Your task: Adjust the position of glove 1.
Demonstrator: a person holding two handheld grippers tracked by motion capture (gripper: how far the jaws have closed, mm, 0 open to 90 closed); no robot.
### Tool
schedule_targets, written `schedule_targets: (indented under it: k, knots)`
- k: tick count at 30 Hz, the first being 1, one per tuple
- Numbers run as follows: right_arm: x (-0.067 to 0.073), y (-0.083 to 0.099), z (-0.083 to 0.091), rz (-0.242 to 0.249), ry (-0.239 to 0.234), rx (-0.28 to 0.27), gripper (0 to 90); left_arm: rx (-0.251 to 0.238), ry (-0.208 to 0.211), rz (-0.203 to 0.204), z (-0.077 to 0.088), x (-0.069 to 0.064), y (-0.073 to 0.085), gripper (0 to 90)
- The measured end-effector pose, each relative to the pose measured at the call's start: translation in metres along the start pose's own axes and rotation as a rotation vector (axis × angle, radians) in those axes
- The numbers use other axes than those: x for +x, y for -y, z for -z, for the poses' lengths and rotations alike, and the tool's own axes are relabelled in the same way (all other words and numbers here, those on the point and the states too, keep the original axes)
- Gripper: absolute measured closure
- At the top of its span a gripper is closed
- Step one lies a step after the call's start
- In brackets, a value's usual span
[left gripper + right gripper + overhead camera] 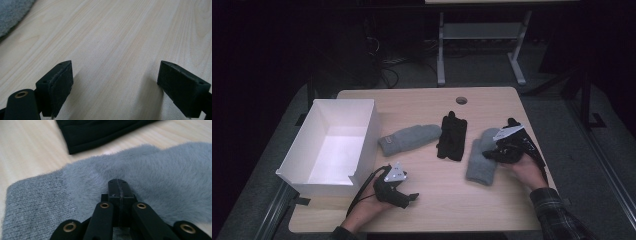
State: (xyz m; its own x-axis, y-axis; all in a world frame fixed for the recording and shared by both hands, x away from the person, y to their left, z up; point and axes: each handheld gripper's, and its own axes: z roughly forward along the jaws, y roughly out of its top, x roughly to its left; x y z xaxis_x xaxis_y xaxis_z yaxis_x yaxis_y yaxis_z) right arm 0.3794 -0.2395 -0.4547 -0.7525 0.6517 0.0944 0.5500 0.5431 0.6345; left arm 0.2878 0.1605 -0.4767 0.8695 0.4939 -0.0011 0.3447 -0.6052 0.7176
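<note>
From the high view we see our right gripper [493, 153] at the near grey mitten [480, 161], which lies on the table [452, 200] right of the black gloves [452, 136]; a second grey mitten [410, 138] lies left of those, beside the white box [341, 141], and our left gripper [408, 197] rests near the table's front edge, well apart from all of them. In the left gripper view its jaws stand wide apart over bare wood with nothing between them, a grey mitten edge [12, 13] just in the upper corner. In the right gripper view the jaws are pressed fully together, tips on or just over the fluffy grey mitten [150, 172]; we cannot tell whether any fabric is pinched between them, and the black glove [100, 132] lies just beyond. To pick this mitten up well, we judge we should make sure we have a real fold of the pile rather than loose fuzz, lift slowly, and keep clear of the black glove so it does not drag along.
</note>
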Motion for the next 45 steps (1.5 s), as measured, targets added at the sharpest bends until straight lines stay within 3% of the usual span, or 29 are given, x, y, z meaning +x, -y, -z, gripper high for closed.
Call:
schedule_targets:
  k: [19, 21, 26, 33, 38, 44, 45]
  knots:
    - [0.075, 0.005, 0.003, 0.110, -0.112, 0.028, 90.0, -0.001, 0.000, 0.000, 0.000, 0.000, 0.000, 12.7]
    - [0.082, 0.006, 0.008, 0.121, -0.117, 0.013, 90.0, -0.001, 0.000, 0.000, 0.000, 0.000, 0.000, 12.7]
    - [0.084, 0.017, 0.025, 0.118, -0.122, -0.016, 90.0, -0.001, -0.001, 0.000, 0.000, 0.000, 0.000, 12.7]
    - [0.088, 0.040, 0.041, 0.122, -0.111, 0.006, 90.0, -0.003, -0.001, 0.003, 0.000, -0.001, 0.001, 12.7]
    - [0.092, 0.049, 0.035, 0.134, -0.156, 0.040, 90.0, -0.005, 0.000, 0.007, 0.000, -0.001, 0.001, 12.7]
    - [0.103, 0.044, 0.030, 0.172, -0.199, 0.046, 90.0, -0.006, 0.000, 0.008, 0.000, -0.001, 0.001, 12.7]
    - [0.105, 0.043, 0.029, 0.159, -0.215, 0.046, 90.0, -0.006, 0.000, 0.008, 0.000, -0.001, 0.001, 12.7]
